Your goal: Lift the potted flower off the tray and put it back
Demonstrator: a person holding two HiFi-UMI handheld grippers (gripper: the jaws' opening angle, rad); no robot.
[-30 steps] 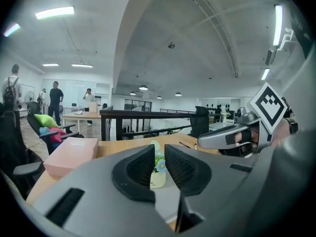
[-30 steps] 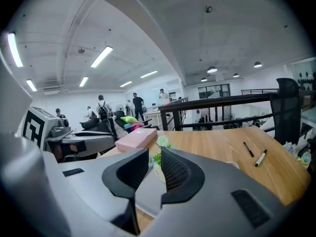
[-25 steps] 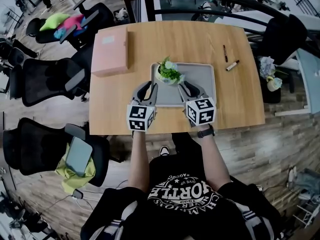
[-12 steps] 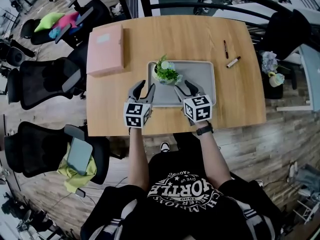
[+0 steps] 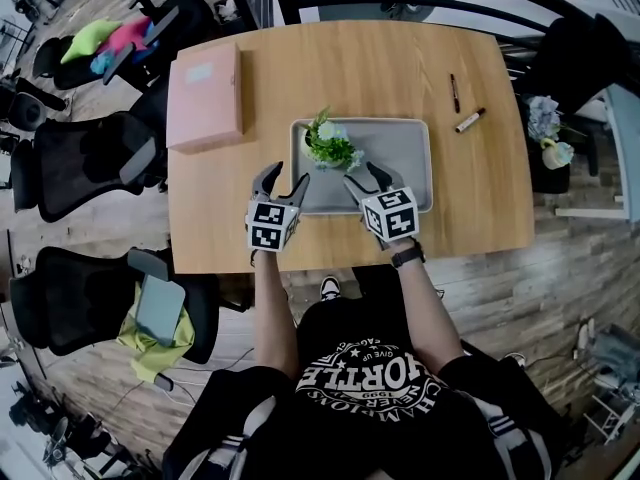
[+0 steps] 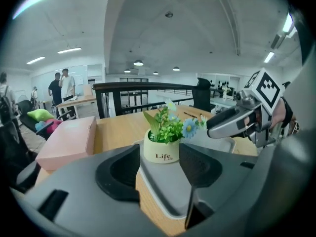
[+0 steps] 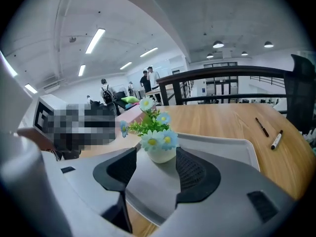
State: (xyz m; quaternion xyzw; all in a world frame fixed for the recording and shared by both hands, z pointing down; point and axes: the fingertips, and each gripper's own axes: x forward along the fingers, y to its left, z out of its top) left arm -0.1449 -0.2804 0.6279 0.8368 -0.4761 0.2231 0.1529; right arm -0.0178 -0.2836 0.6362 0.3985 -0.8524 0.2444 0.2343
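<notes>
You've got left gripper (image 5: 283, 178) and right gripper (image 5: 365, 178) at 6 o'clock of the pot (image 5: 333, 148), which stands in the tray's (image 5: 405, 168) 10 o'clock corner; fingers (image 6: 200, 164) just spread wide, empty, presumably to flank it for lifting.

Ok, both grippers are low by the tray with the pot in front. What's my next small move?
Probably ease the left gripper forward until the flower pot sits between its jaws. They have just been opening and hold nothing. The pot stands upright on the tray, ahead of the tips and in line with the gap.
</notes>
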